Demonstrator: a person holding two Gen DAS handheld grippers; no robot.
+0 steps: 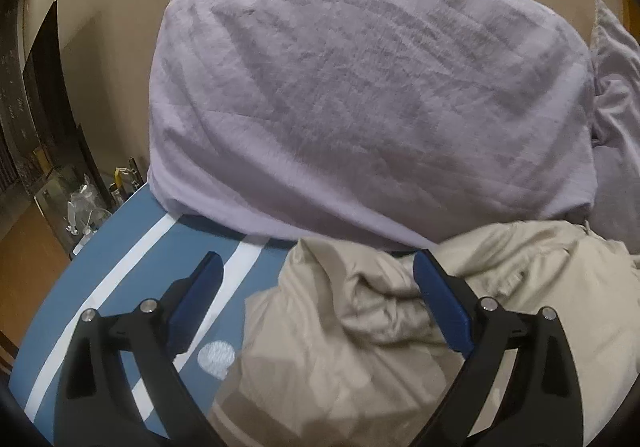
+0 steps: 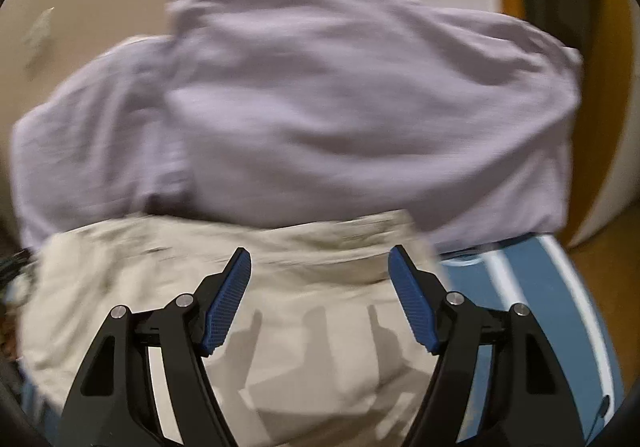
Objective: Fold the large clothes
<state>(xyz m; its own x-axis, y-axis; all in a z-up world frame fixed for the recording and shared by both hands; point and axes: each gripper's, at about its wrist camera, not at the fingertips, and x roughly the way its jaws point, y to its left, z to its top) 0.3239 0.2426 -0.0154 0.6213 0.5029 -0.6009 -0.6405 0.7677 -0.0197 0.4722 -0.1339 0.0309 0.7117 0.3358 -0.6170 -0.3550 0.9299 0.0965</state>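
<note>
A folded lilac garment (image 1: 360, 99) lies across the far side of the blue table (image 1: 132, 247). In front of it a crumpled beige garment (image 1: 380, 327) is heaped near the table's front. My left gripper (image 1: 316, 267) hovers open over the beige heap's left edge, with nothing pinched between its blue pads. In the blurred right wrist view the lilac garment (image 2: 340, 99) sits behind the beige garment (image 2: 320, 327). My right gripper (image 2: 320, 259) is open above the beige cloth, holding nothing.
The blue table has white stripes (image 1: 240, 259) and a round white mark (image 1: 216, 359). Its right edge (image 2: 580, 307) drops to a wooden floor. At the left, a dark cabinet (image 1: 44, 87) and clutter on the floor (image 1: 84, 207) stand beside the table. More lilac cloth (image 1: 616, 87) lies at the far right.
</note>
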